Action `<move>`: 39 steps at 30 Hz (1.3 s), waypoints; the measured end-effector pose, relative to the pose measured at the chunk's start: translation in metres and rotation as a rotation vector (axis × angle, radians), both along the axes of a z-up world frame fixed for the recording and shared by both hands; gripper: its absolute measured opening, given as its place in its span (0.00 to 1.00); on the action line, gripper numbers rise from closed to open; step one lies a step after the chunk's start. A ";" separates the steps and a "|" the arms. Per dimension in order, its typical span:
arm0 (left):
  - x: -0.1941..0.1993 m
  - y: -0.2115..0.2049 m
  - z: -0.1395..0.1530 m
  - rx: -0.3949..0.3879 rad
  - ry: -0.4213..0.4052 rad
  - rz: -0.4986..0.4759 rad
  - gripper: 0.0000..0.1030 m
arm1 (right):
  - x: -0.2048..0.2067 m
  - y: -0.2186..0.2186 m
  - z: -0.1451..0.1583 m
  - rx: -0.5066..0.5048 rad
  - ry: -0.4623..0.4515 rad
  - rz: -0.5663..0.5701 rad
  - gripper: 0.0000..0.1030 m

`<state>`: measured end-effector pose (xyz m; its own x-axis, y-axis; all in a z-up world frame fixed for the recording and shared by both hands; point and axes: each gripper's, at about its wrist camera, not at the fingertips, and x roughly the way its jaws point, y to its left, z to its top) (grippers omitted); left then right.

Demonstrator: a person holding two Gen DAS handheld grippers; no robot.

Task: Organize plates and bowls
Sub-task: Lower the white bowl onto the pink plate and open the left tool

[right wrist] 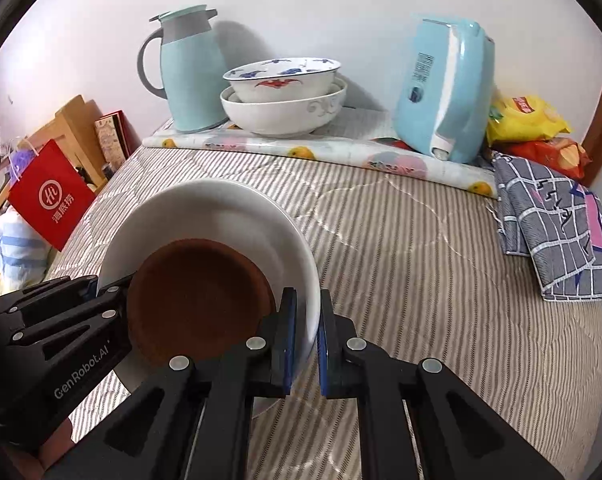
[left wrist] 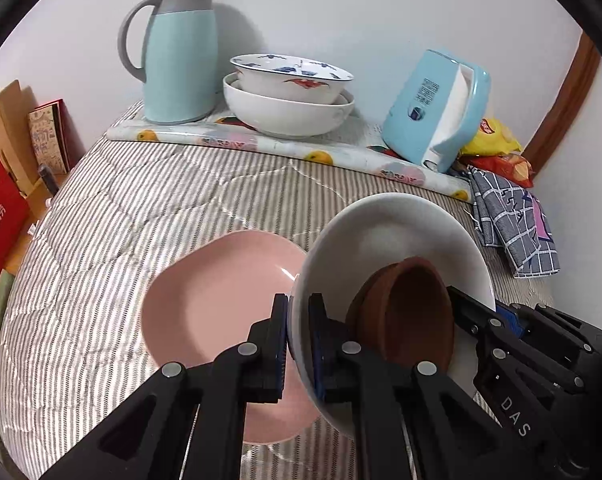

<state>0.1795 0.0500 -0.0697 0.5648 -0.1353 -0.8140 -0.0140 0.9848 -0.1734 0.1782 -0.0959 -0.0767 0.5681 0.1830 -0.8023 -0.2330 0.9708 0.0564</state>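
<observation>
A white plate (left wrist: pixel 385 236) with a small brown bowl (left wrist: pixel 409 312) in it hangs above the striped cloth, held by both grippers. My left gripper (left wrist: pixel 297 320) is shut on its left rim, and my right gripper (right wrist: pixel 307 316) is shut on its right rim. The same white plate (right wrist: pixel 205 216) and brown bowl (right wrist: pixel 197 300) fill the lower left of the right wrist view. A pink plate (left wrist: pixel 217 300) lies on the cloth under and left of the white one. Two stacked bowls (left wrist: pixel 289 92), a painted one in a white one, stand at the back.
A mint jug (left wrist: pixel 177 52) stands at the back left beside the stacked bowls (right wrist: pixel 283 96). A blue tissue holder (left wrist: pixel 433 112), snack bags (right wrist: pixel 529 124) and a checked cloth (right wrist: pixel 557 224) sit on the right. A red bag (right wrist: pixel 51 200) and boxes stand off the left edge.
</observation>
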 end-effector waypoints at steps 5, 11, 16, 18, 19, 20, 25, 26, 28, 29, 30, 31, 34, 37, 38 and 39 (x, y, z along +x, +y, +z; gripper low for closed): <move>0.002 0.008 0.002 0.006 -0.004 0.014 0.10 | 0.003 0.010 0.001 0.005 -0.002 0.012 0.09; 0.002 0.020 0.002 0.006 -0.003 0.034 0.10 | 0.006 0.022 0.002 0.007 -0.003 0.032 0.09; 0.004 0.029 0.002 0.005 -0.002 0.049 0.10 | 0.010 0.030 0.001 0.015 -0.001 0.045 0.09; 0.005 0.033 0.001 0.006 0.001 0.054 0.10 | 0.011 0.033 0.001 0.018 -0.002 0.049 0.09; 0.005 0.034 0.001 0.008 0.002 0.057 0.10 | 0.012 0.036 0.001 0.017 -0.001 0.053 0.09; 0.005 0.035 0.001 0.012 0.003 0.061 0.10 | 0.012 0.037 0.000 0.018 -0.001 0.057 0.09; 0.005 0.041 -0.004 0.017 0.016 0.076 0.10 | 0.014 0.044 -0.005 0.027 0.013 0.071 0.09; 0.005 0.043 -0.007 0.016 0.020 0.079 0.10 | 0.015 0.046 -0.006 0.029 0.016 0.072 0.09; 0.005 0.045 -0.010 0.016 0.028 0.085 0.10 | 0.016 0.048 -0.011 0.029 0.027 0.077 0.09; 0.005 0.046 -0.013 0.014 0.035 0.088 0.10 | 0.016 0.049 -0.013 0.028 0.031 0.079 0.08; 0.006 0.048 -0.016 0.010 0.041 0.092 0.10 | 0.017 0.051 -0.015 0.027 0.036 0.080 0.09; 0.006 0.050 -0.018 0.008 0.045 0.094 0.10 | 0.017 0.052 -0.017 0.025 0.041 0.082 0.09; 0.006 0.054 -0.024 0.004 0.057 0.102 0.10 | 0.018 0.057 -0.025 0.016 0.053 0.092 0.09; 0.008 0.058 -0.031 -0.002 0.071 0.105 0.10 | 0.020 0.061 -0.031 0.011 0.066 0.095 0.09; 0.010 0.059 -0.033 -0.007 0.076 0.106 0.10 | 0.020 0.062 -0.033 0.008 0.071 0.095 0.09; 0.010 0.060 -0.035 -0.011 0.077 0.105 0.10 | 0.021 0.064 -0.035 0.006 0.076 0.095 0.09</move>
